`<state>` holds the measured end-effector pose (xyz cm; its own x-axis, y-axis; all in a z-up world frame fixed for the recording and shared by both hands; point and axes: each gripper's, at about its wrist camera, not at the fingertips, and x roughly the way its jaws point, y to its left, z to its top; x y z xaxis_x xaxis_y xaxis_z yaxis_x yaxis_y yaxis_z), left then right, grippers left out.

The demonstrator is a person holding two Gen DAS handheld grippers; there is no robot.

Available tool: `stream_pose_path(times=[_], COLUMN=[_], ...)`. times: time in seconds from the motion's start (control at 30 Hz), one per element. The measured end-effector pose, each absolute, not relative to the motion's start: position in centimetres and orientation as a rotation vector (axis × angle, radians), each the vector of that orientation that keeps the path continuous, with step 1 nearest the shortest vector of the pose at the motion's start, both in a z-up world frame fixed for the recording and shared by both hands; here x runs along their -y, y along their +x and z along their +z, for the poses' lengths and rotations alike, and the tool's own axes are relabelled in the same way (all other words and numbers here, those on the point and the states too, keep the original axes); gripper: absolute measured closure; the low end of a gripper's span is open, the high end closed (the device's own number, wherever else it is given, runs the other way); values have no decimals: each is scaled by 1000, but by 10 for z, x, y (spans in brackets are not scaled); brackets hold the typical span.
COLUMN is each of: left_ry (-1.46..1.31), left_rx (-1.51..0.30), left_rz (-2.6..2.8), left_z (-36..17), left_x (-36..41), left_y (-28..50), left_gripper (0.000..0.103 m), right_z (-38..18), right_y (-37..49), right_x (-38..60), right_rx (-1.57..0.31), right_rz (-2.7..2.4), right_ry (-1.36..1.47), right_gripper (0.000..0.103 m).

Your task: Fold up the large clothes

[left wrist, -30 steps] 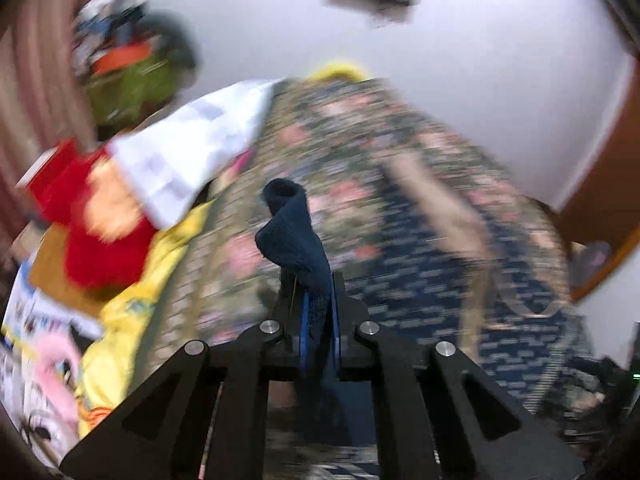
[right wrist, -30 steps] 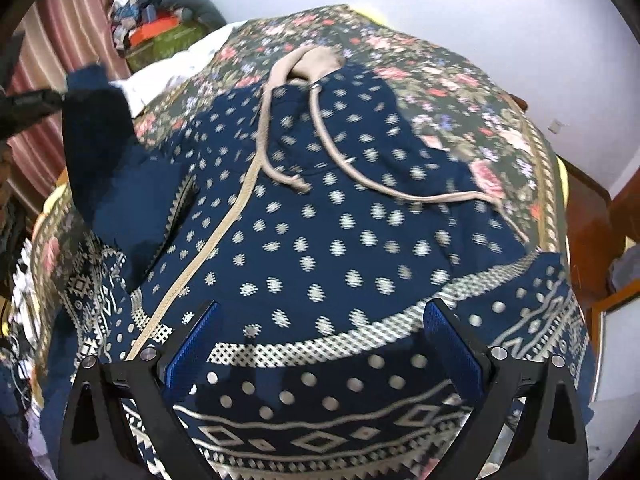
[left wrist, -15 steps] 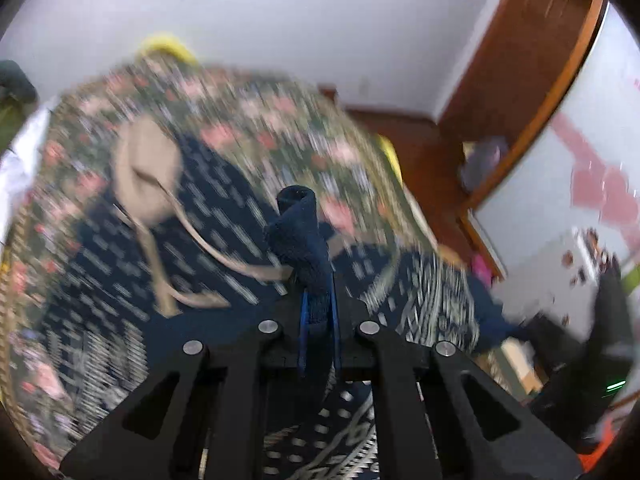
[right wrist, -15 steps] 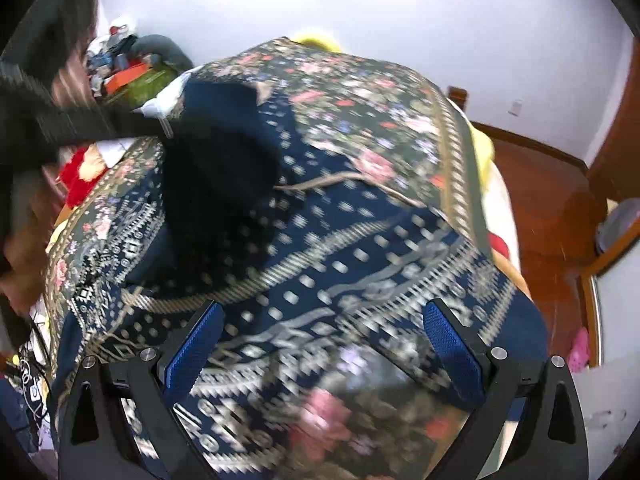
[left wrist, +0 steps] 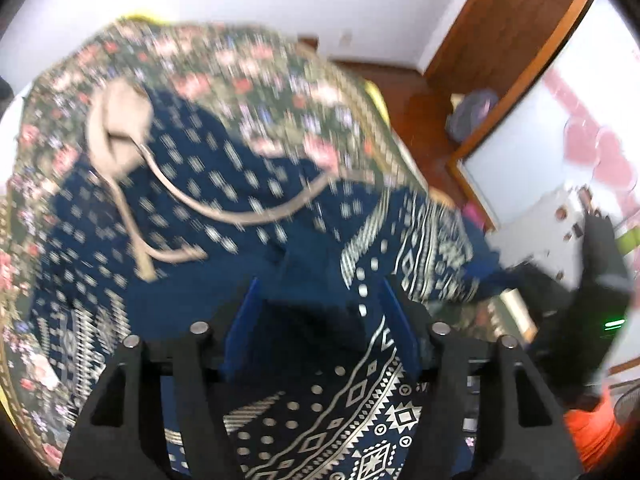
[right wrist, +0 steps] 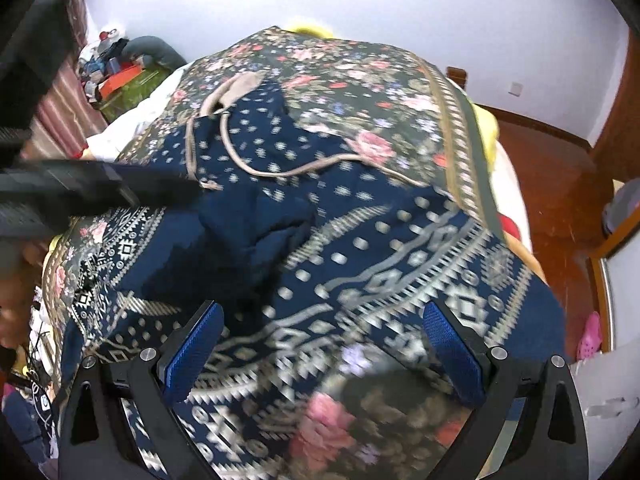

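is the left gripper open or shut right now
Open. The left gripper has its blue pads spread apart, with the navy dress lying loose between them, not pinched.

Floral-covered bed (right wrist: 400,92) under a spread navy patterned garment (right wrist: 400,240).

This is a bedroom in a home. A bed (right wrist: 460,120) with a dark floral bedspread (right wrist: 360,76) fills most of the room, a yellow pillow (right wrist: 310,31) at its far edge against a plain white wall (right wrist: 440,8). A reddish wooden floor (right wrist: 560,184) runs along the bed's right edge, with a wooden door frame (left wrist: 500,40) and a pink slipper (right wrist: 590,338) nearby. Clutter is piled beside striped curtains (right wrist: 60,120) on the left.
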<state>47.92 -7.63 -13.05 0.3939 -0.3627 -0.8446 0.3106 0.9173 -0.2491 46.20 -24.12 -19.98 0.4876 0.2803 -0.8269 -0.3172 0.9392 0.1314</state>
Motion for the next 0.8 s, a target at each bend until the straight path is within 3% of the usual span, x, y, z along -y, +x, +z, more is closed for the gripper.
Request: stream_pose_path(times=[0.1,0.17,0.27,0.33,0.4,0.57,0.8], left_ry=[-30,-3,41,74,87,68,162], left_rx=[-1026,-995,-981,-1035,-1101,-1226,-1164], left_rz=[-397,-340,-227,-129,-51,84,98], left_z=[-110,-107,-124,-152,-179,-242,-274], left_x=[49,23,-28,-67,-102,-172,-167], left_y=[474,466,450,442,431,403,377], left_gripper=[36,26,25,25,25,25,22], right_z=[-202,-204,-208,-215,-225,-248,-247], right_y=[470,477,484,490,496,507,514], right_x=[216,195,171,156,145,136,139], right_rx=[-995,-988,-968,-964,-979,-1029,-999], right_rz=[388,396,403,400,384,356,316], right_ry=[-62,-95,-142,-178,-209,-209,-180], right_gripper=[3,3,3,10,27,47,70])
